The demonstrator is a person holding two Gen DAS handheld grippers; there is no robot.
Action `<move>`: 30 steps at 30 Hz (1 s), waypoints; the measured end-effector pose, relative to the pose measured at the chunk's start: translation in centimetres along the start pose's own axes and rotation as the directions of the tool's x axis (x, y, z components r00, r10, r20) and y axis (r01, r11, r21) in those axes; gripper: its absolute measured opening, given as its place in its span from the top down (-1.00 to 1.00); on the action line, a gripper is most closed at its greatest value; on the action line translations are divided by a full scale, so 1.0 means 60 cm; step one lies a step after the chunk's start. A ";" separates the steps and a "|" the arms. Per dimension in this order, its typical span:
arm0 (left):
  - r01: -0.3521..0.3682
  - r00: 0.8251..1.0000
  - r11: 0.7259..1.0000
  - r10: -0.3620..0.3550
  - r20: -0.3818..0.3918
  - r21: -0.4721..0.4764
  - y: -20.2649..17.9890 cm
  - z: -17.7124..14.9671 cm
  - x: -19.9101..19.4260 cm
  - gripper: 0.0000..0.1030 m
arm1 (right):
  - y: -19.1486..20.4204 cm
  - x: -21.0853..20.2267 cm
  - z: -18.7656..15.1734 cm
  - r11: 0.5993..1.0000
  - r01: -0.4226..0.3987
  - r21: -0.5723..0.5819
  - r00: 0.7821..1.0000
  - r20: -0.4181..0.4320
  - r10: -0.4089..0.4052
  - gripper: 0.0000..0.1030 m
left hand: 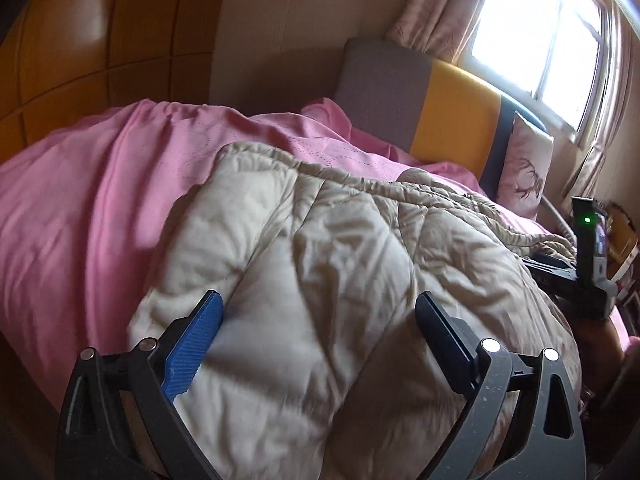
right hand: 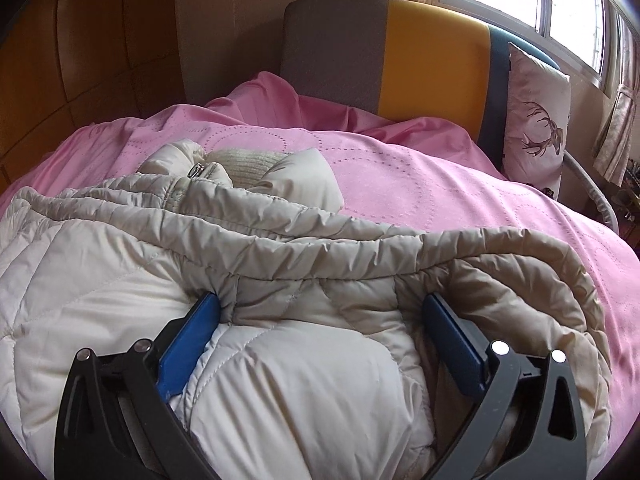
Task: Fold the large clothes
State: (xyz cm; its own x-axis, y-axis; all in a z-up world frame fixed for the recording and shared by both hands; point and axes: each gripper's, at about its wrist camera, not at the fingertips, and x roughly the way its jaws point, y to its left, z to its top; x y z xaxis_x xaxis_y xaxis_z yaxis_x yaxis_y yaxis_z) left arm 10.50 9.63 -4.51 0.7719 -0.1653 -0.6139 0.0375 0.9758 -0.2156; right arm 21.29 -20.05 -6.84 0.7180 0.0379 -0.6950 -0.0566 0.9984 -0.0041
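A cream quilted coat (right hand: 280,248) lies bunched on the pink bedspread (right hand: 440,184), near the foot end, away from the headboard (right hand: 432,52). Left tongs (left hand: 320,312) and right tongs (right hand: 322,312) both gape wide over the coat, gripping nothing.

Bare pink bedspread (right hand: 420,184) beyond jacket (right hand: 280,360)
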 end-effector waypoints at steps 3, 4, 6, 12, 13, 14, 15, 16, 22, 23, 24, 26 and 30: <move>-0.022 1.000 1.000 0.022 -0.006 0.004 0.010 -0.016 -0.015 -0.86 | 0.003 -0.007 -0.002 1.000 0.024 0.003 1.000 -0.002 -0.024 -0.96; -0.027 1.000 1.000 0.027 -0.001 0.004 0.012 -0.017 -0.019 -0.86 | 0.003 -0.015 -0.002 0.999 0.054 0.002 0.999 -0.001 -0.054 -0.96; -0.038 0.999 0.999 0.038 0.007 0.015 0.013 -0.014 -0.025 -0.86 | 0.013 -0.047 -0.007 0.990 0.138 -0.008 0.989 0.051 -0.138 -0.96; -0.143 0.985 0.975 0.157 -0.067 0.169 0.003 -0.040 0.037 -0.94 | -0.006 -0.066 -0.047 0.997 0.074 0.032 0.994 0.073 -0.076 -0.96; -0.140 0.987 0.975 0.152 -0.059 0.174 0.002 -0.043 0.040 -0.94 | -0.019 -0.060 -0.049 0.997 0.051 0.065 0.997 0.062 -0.055 -0.96; -0.138 0.987 0.975 0.150 -0.056 0.172 0.002 -0.045 0.042 -0.94 | -0.027 -0.055 -0.047 0.996 0.028 0.087 0.998 0.052 -0.033 -0.96; -0.134 0.988 0.977 0.145 -0.058 0.164 0.004 -0.045 0.037 -0.94 | -0.029 -0.052 -0.044 0.996 0.017 0.091 0.999 0.042 -0.020 -0.97; -0.125 0.989 0.980 0.135 -0.059 0.153 0.007 -0.043 0.031 -0.94 | -0.030 -0.052 -0.043 0.996 0.015 0.089 0.999 0.035 -0.018 -0.97; -0.029 0.999 1.000 0.029 0.017 -0.007 0.048 -0.051 -0.050 -0.93 | -0.020 -0.127 -0.050 0.988 0.078 0.131 0.995 0.059 -0.086 -0.96; -0.005 1.000 0.999 0.007 0.029 -0.047 0.057 -0.055 -0.063 -0.93 | -0.018 -0.146 -0.057 0.987 0.063 0.151 0.995 0.073 -0.075 -0.96; 0.021 0.999 0.995 -0.017 0.039 -0.096 0.069 -0.062 -0.075 -0.93 | -0.016 -0.164 -0.066 0.985 0.044 0.167 0.994 0.088 -0.060 -0.96; 0.047 0.999 0.980 -0.040 0.036 -0.195 0.091 -0.077 -0.086 -0.93 | -0.009 -0.192 -0.088 0.984 0.033 0.176 0.993 0.104 -0.052 -0.96; 0.095 0.994 0.932 -0.105 -0.009 -0.350 0.117 -0.102 -0.084 -0.93 | 0.015 -0.222 -0.131 0.989 0.092 0.117 0.984 0.140 -0.108 -0.96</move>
State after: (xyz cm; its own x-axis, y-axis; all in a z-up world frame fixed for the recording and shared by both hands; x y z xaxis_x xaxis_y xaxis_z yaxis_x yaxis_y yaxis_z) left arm 2.99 16.44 -7.59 0.7579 -0.2680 -0.5948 -0.1138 0.8435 -0.5250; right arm 6.23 -19.98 -3.27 0.8100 -0.0647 -0.5828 0.0914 0.9957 0.0165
